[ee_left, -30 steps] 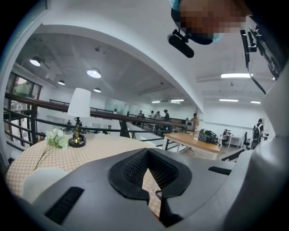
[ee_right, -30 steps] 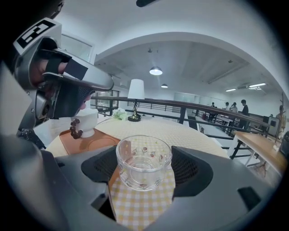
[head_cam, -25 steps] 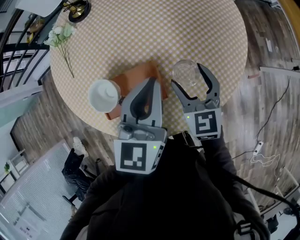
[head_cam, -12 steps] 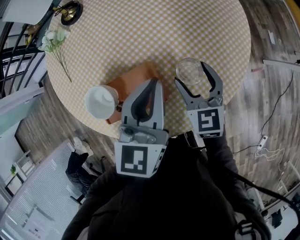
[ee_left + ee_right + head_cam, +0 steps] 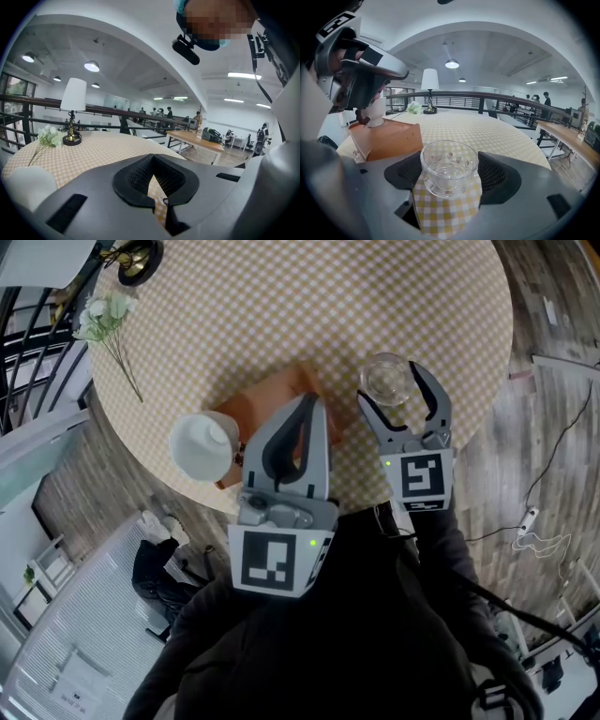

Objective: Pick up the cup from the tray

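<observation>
I'm looking down on a round table (image 5: 309, 324) in a yellow checked cloth, with grey-brown plank floor (image 5: 534, 427) all around it. On its far left sit white flowers (image 5: 105, 310) and a lamp (image 5: 74, 98) with a white shade. There's a dark railing (image 5: 108, 111) behind, round ceiling lights (image 5: 92, 66) glowing, a long wooden table (image 5: 199, 139) off right, and a white cable (image 5: 530, 545) on the floor.

Clear glossy glass cup (image 5: 450, 168) with dimpled wall, smooth orange-brown wooden tray (image 5: 386, 138) at left, yellow-and-white checked cloth (image 5: 309, 315), matt white cup (image 5: 202, 444), matt grey plastic right gripper (image 5: 389, 382), black ribbed pads (image 5: 494, 176), grey wood-plank floor (image 5: 525, 362).
</observation>
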### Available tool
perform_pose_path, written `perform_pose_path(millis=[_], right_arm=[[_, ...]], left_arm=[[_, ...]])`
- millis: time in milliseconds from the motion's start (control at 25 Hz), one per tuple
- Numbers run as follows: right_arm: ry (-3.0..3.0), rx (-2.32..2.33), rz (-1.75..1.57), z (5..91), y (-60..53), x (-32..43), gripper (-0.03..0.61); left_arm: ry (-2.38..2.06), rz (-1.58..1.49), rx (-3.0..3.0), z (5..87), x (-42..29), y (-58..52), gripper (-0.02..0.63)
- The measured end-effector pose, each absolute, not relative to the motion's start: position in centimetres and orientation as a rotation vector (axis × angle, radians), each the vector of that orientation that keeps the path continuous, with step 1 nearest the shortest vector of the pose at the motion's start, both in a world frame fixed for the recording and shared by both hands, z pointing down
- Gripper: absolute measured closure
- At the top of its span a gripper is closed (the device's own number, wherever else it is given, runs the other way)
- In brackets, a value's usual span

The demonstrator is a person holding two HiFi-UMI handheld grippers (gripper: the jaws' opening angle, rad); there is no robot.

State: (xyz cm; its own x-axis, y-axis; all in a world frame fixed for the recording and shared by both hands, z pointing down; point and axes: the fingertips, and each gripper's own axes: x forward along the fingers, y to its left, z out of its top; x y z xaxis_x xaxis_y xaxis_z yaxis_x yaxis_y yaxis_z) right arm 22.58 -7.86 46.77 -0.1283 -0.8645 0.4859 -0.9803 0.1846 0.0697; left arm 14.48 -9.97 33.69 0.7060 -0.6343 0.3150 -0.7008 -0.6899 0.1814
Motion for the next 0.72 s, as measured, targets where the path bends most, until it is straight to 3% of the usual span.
perform_pose_path(millis=[720], right_arm=[[-2.044, 1.720, 0.362, 48.6, -7.7, 23.1, 0.233]], left_arm=[[-1.045, 0.355, 2.610, 34.7, 14.4, -10.5, 0.607]])
